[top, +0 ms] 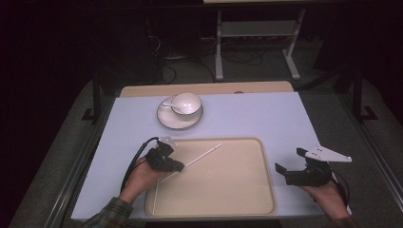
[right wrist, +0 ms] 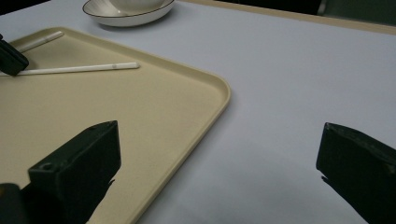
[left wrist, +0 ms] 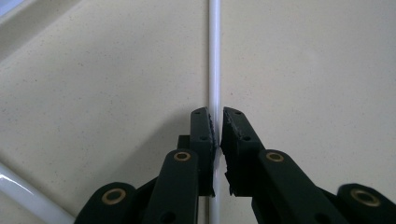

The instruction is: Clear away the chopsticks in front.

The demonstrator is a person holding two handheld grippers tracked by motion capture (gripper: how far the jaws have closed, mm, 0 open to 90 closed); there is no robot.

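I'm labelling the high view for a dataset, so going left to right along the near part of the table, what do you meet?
left gripper, shut on the white stick → bare middle of the beige tray → right gripper, jaws apart, above the table beside the tray's right edge.

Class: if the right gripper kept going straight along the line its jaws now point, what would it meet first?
Probably nothing soon: the right gripper points over bare table just past the tray's corner. Depth is uncertain.

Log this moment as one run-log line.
left gripper: shut on white stick over tray | right gripper: open, off tray's right edge | cup, saucer: untouched
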